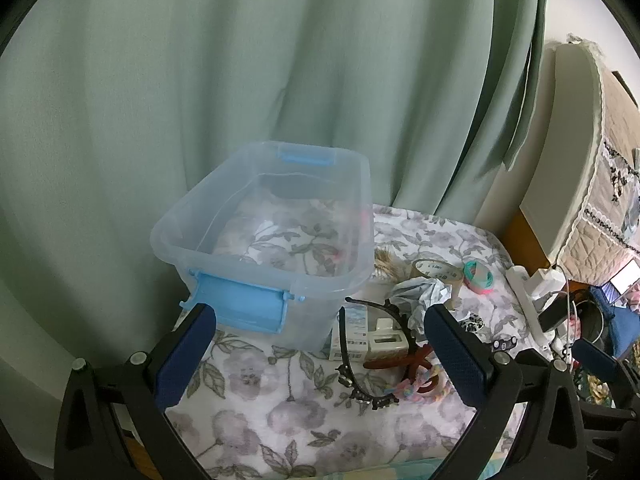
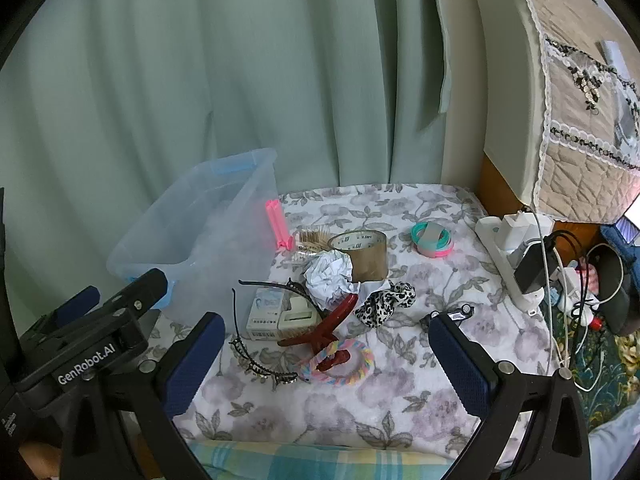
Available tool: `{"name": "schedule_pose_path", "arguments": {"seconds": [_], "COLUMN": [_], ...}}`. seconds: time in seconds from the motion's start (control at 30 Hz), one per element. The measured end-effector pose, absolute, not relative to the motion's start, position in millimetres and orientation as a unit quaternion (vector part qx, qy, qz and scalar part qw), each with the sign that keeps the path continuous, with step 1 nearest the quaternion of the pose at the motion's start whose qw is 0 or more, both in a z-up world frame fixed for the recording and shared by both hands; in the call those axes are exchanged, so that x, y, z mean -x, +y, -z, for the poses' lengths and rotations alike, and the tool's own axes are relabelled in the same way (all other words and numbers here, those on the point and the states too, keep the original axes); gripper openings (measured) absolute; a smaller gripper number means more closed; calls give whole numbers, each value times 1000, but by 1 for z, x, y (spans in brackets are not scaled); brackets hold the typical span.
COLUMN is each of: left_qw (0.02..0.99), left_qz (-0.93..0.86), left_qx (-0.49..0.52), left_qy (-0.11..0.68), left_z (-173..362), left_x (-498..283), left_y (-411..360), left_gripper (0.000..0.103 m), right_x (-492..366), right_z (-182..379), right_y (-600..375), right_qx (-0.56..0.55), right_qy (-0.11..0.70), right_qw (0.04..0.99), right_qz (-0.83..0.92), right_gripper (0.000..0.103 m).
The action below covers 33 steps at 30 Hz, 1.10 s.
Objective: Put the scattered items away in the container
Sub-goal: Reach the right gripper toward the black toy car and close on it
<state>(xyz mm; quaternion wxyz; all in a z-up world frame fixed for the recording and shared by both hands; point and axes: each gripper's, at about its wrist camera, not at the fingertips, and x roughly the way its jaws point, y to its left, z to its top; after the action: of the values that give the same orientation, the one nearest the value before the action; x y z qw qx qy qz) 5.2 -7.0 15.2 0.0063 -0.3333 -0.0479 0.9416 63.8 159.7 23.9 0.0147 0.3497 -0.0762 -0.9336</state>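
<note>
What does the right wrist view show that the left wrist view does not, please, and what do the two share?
Only the right wrist view shows the pink clips beside the container in full, and the left gripper's body with its white lettering.

Only the left wrist view looks into the clear container and shows no scattered item on its floor, plus its near blue latch.

Both show the tape roll, crumpled paper, red claw clip, pastel hair tie, black headbands and both grippers open, holding nothing.

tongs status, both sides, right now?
Left tongs: open, holding nothing.
Right tongs: open, holding nothing.
</note>
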Motion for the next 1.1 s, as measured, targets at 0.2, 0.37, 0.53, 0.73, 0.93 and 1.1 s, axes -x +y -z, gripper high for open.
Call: {"name": "schedule_pose_path", "arguments": {"seconds": [0.2,0.37,0.53,0.73,0.93,1.1], "left_qw": [6,16,52,81,74,79], "left_qz": [-940,-938,-935,-923,-912,-895], "left_qx": [338,343,343,366,399,437], "left_qy": [-48,-51,-78,-88,-58,-53], "left_z": [-12,-8,1,15,32,54], "left_x": [-3,0,2,12,18,24], "left_y": [-4,-2,2,16,35,47], "left_gripper": [103,103,103,103,103,103], "right_x": [-60,-58,-54,-48,-42,-34], "right_z": [-18,-14,-2,14,30,47], "right_y": [161,165,179,205,234,251], "right_qx": [-354,-357,-371,-383,-394,-409], "right_qy": [-81,-86,-92,-111,-128,-144], "right_qw": [18,23,17,6,-18,-29], "right_qz": [932,930,924,917,910,901], "right_gripper": [103,103,103,103,103,101]}}
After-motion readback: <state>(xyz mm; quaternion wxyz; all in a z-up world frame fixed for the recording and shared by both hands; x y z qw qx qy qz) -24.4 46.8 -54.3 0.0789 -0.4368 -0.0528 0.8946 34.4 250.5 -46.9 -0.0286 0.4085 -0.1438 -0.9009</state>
